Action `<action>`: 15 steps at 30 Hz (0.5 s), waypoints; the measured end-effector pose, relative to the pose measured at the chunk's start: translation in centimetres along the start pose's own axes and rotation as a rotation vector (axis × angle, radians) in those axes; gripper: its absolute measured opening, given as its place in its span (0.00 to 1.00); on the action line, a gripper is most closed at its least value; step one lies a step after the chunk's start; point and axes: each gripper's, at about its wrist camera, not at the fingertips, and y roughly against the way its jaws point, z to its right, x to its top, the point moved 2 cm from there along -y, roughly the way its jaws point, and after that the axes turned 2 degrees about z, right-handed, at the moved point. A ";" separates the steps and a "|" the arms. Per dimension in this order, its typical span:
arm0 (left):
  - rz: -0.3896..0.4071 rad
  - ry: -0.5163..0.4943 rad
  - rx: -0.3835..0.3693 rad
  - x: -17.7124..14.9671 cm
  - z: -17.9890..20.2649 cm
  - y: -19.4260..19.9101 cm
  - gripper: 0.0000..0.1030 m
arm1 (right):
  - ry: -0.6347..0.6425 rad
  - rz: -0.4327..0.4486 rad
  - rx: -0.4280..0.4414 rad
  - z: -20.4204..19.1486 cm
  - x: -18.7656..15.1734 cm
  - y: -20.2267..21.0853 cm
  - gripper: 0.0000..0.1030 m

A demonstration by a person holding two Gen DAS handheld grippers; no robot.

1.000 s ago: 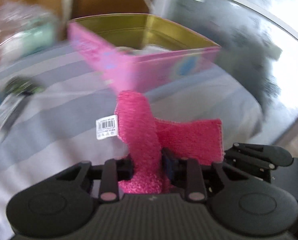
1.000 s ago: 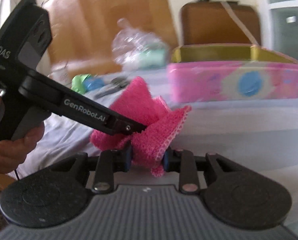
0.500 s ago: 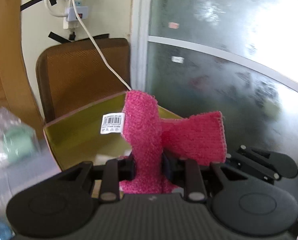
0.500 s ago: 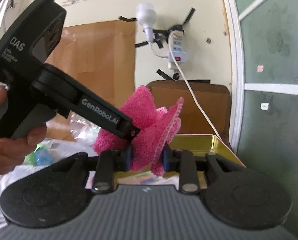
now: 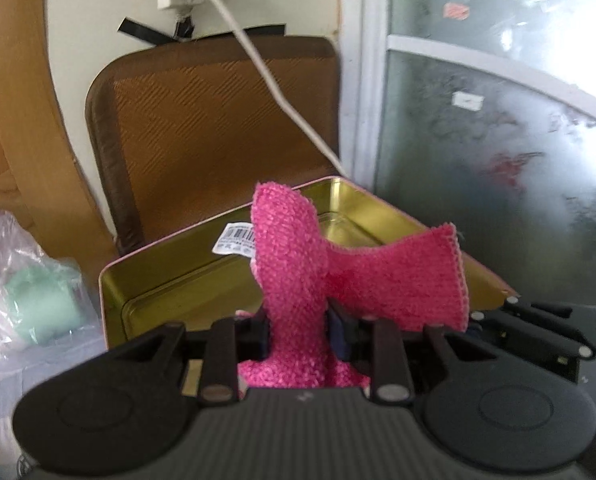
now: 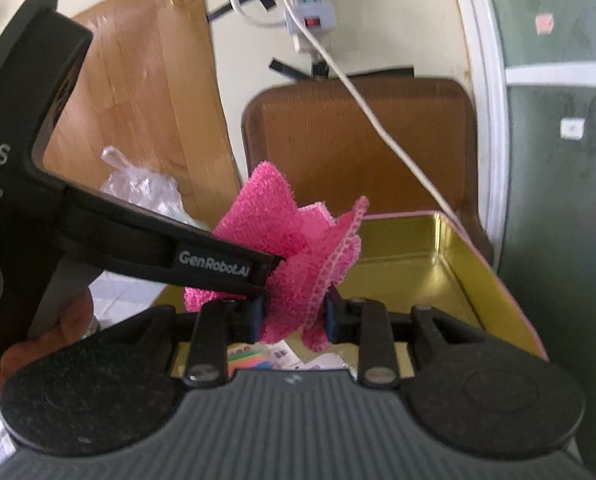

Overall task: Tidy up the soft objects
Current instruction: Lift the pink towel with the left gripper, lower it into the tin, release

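A fluffy pink cloth (image 5: 293, 264) with a white barcode tag (image 5: 237, 238) is held by both grippers at once. My left gripper (image 5: 298, 330) is shut on one folded end. My right gripper (image 6: 293, 316) is shut on the other end of the pink cloth (image 6: 289, 256). The left gripper (image 6: 263, 276) reaches in from the left in the right wrist view. The cloth hangs over an open tin box with a gold inside and pink rim (image 5: 169, 280), which also shows in the right wrist view (image 6: 430, 256). Paper items lie on the box floor (image 6: 273, 356).
A brown chair back (image 5: 217, 120) stands behind the box. A white power cable (image 5: 281, 100) hangs across it from a wall socket strip (image 6: 310, 12). A plastic bag with a green thing (image 5: 29, 292) lies left of the box. A frosted window (image 5: 498, 160) is at the right.
Both grippers carried the pink cloth up from the striped surface and forward. The cloth is now over the open box, and the view has tilted down into it.
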 end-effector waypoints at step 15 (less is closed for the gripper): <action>0.017 0.009 0.208 -1.9 -3.4 -0.9 0.48 | -0.033 -0.066 -0.145 -0.2 -0.2 -1.5 0.53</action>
